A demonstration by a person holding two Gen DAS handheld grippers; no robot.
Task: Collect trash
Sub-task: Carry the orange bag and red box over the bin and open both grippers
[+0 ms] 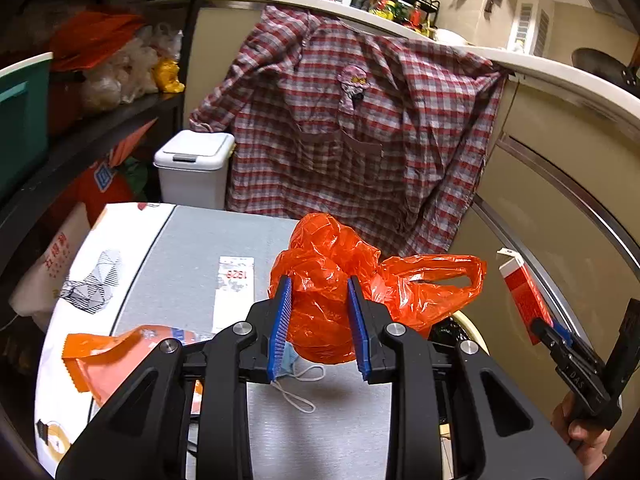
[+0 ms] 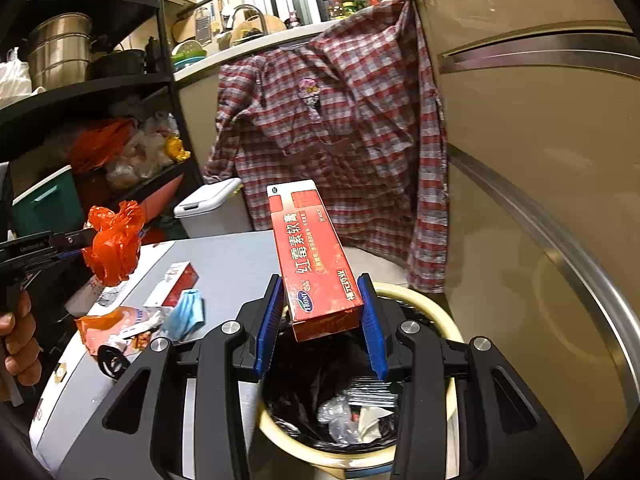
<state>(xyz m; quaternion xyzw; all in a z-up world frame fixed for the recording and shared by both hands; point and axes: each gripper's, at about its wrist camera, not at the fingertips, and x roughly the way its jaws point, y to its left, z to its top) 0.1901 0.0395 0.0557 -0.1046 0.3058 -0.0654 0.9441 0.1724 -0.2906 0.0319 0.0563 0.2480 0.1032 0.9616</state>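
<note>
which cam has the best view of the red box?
Right wrist: the red box sits centered in the right gripper, label readable, above the trash bin. Left wrist shows it only at the frame's right edge, small and partly hidden.

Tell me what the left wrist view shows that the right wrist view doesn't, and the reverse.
Left wrist only: a receipt lying on the table, and the left tool up close, shut on the orange bag.

Right wrist only: the inside of the bin, with crumpled trash in its black liner, below the right tool, and the print on the red box that this tool grips.

Both: the bag, the box, the plaid shirt, the white lidded bin, the blue mask and the orange wrapper.
</note>
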